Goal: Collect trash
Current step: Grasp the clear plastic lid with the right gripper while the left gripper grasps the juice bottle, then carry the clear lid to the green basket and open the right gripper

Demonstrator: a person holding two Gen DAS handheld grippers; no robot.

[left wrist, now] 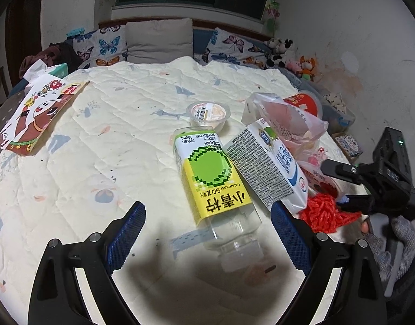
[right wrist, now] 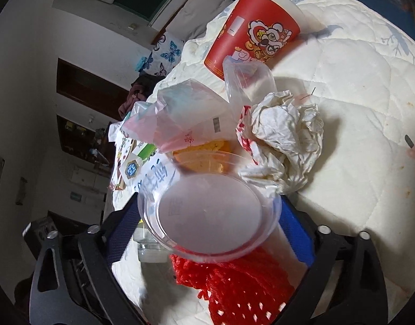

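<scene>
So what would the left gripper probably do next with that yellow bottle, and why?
Probably ease forward and close: the left gripper is open, and the yellow bottle lies flat on the quilt with its clear neck end between the blue pads, not yet pinched.

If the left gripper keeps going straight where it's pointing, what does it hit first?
Probably the clear bottle with the yellow-green label, lying between the open left gripper's fingers, neck end nearest; depth is hard to judge.
</scene>
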